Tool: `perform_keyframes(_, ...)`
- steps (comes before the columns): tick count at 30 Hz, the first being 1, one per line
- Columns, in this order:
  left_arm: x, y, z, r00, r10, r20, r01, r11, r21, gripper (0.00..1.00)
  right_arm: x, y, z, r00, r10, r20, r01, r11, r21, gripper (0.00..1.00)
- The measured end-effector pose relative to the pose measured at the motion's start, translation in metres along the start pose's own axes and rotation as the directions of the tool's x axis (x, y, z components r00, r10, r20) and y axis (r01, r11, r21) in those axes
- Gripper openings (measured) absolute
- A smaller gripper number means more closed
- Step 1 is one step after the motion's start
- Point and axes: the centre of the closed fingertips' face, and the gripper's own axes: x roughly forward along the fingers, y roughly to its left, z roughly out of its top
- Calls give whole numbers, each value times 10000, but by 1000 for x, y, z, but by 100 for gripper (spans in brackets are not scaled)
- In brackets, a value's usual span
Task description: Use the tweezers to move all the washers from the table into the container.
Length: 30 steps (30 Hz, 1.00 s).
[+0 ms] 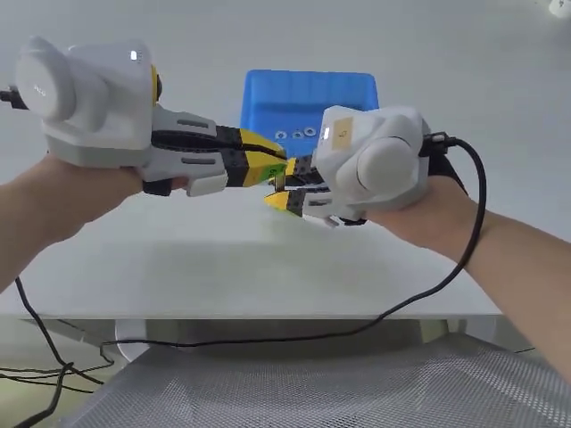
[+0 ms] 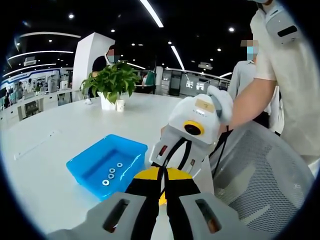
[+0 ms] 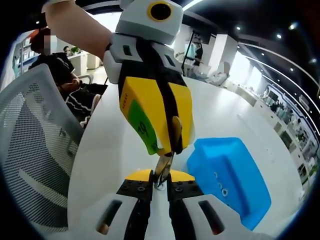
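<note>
White tabletop (image 1: 178,267). Blue container (image 1: 308,94) sits toward its far edge, straight beyond where grippers meet; neither arm clearly nearer.

Left gripper (image 3: 166,146) clenched on tweezers (image 3: 167,160). Right gripper (image 3: 160,179) pinches their other end (reads as hand-over).

Tweezers held above tabletop's middle, long axis running jaw to jaw.

Washers (image 2: 112,172): small silvery rings, flat on container floor.

close ahead: right hand-held gripper (image 2: 170,162) | lower left: blue container (image 2: 81,166) holding washers (image 2: 112,175)
</note>
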Motion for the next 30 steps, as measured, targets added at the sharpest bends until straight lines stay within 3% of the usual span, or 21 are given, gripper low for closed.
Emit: perform_keyframes(30,2,3,-4,9999,7,122,-6,10000,-57,5,0,1,0,9999,69,119,-71,9998,195,11)
